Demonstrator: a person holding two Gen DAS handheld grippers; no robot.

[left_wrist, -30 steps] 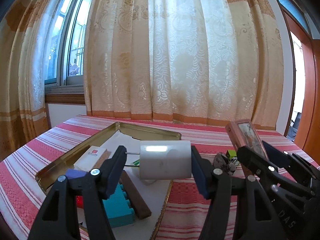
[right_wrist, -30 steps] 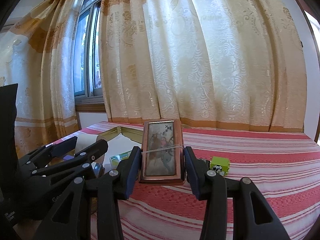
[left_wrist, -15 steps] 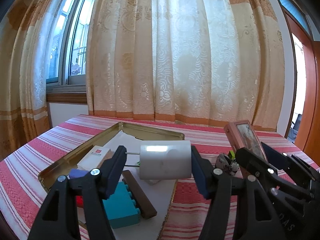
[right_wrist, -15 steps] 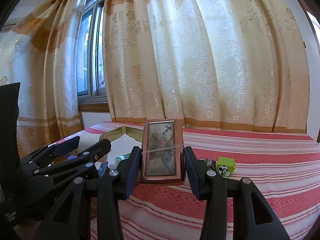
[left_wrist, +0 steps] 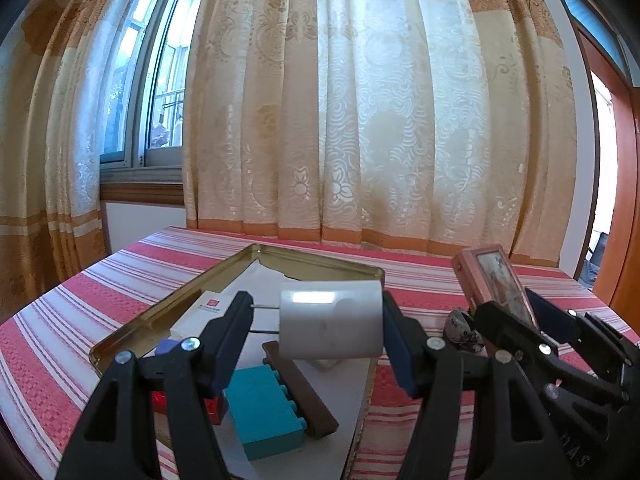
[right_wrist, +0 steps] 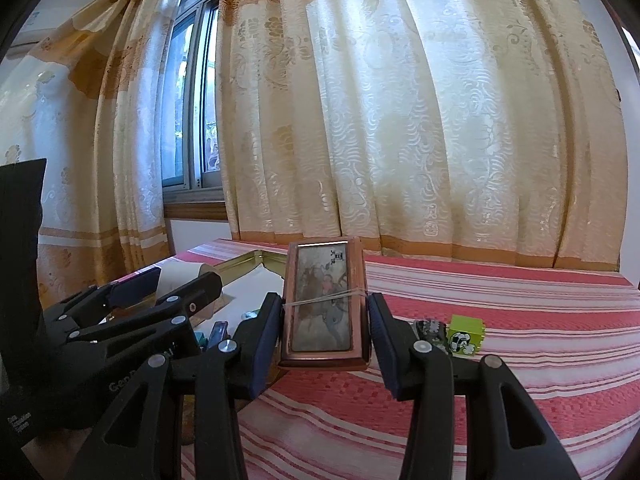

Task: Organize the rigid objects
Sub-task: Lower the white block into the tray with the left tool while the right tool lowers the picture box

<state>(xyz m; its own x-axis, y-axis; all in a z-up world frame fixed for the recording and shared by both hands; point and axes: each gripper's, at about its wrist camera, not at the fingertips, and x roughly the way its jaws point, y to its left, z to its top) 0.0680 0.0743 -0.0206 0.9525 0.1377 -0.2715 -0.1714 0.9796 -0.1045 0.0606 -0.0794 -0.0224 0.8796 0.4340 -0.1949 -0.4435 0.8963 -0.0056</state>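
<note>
Left tongs (left_wrist: 316, 320) level, clamping white cylinder (left_wrist: 330, 325); right tongs (right_wrist: 324, 330) gripping framed picture (right_wrist: 324, 304) upright.

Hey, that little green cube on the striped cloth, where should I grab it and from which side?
Grip the green cube across its two flat side faces, coming from above. It sits upright, but a dark patterned object lies close against its left, so keep the fingers narrow.

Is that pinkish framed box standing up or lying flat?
Upright: the pinkish framed box is held on end between the right tongs, above the red striped tablecloth.
</note>
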